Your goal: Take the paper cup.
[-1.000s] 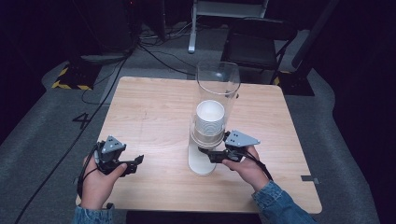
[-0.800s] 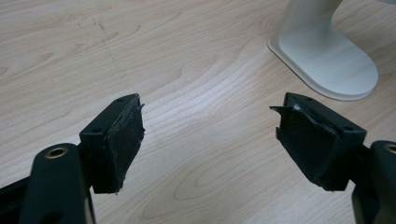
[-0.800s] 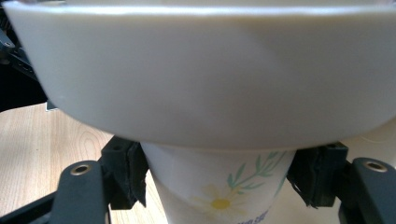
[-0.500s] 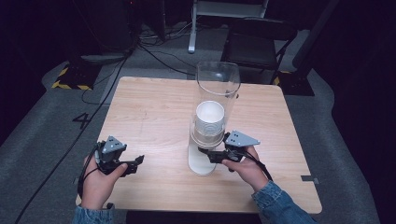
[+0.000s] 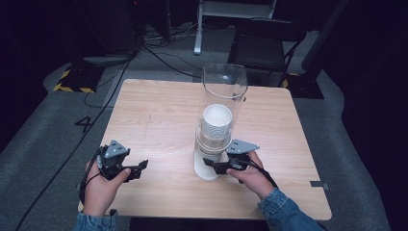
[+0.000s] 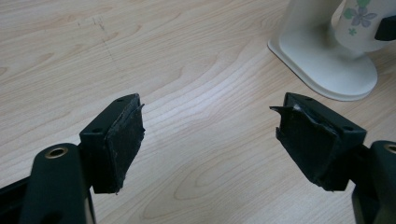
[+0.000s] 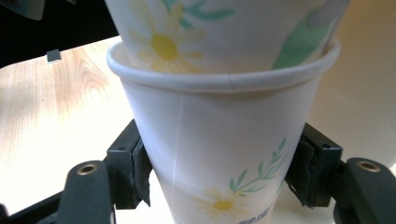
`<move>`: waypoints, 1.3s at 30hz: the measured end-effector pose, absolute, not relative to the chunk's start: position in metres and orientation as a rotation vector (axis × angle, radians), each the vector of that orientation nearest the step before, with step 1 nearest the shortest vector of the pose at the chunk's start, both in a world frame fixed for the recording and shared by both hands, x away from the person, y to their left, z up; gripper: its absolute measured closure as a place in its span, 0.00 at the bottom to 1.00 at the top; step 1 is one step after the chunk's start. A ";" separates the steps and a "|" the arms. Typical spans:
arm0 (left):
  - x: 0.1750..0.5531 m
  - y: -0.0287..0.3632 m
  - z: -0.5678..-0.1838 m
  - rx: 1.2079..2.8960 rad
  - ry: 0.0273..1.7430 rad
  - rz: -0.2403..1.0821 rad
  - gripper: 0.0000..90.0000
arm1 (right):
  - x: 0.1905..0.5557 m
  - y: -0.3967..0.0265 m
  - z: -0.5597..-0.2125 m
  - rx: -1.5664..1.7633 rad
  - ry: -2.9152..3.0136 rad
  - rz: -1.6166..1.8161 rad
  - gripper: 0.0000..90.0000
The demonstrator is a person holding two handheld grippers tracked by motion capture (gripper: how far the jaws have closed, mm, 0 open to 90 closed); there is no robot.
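Note:
A cup dispenser stands mid-table: a clear tube (image 5: 224, 89) on a white base (image 5: 204, 168), with a stack of flowered paper cups (image 5: 216, 122) inside. In the right gripper view the lowest cup (image 7: 219, 140) hangs out under the one above it. My right gripper (image 7: 219, 182) is shut on that cup; its jaws have just been closing, and both pads (image 7: 140, 172) press its sides. The high view has this gripper (image 5: 211, 166) at the base's near right. My left gripper (image 5: 139, 168) rests open near the table's front left with nothing between its jaws (image 6: 208, 135).
The wooden table (image 5: 154, 115) has bare room to the left of and behind the dispenser. Its white base (image 6: 327, 70) and a flowered cup (image 6: 357, 23) sit at the upper right of the left gripper view. A dark chair (image 5: 264, 48) and floor cables lie beyond the table.
None that the high view shows: both hands and the cup stack stay where they were.

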State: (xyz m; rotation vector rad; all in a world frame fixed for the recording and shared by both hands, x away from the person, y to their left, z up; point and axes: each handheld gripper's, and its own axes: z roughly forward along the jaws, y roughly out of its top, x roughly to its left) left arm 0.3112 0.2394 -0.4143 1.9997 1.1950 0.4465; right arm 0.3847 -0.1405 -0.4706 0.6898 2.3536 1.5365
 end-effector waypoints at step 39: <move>0.341 0.212 -0.412 2.055 1.094 0.399 0.25 | 0.372 -0.174 -0.474 0.730 2.394 1.271 0.35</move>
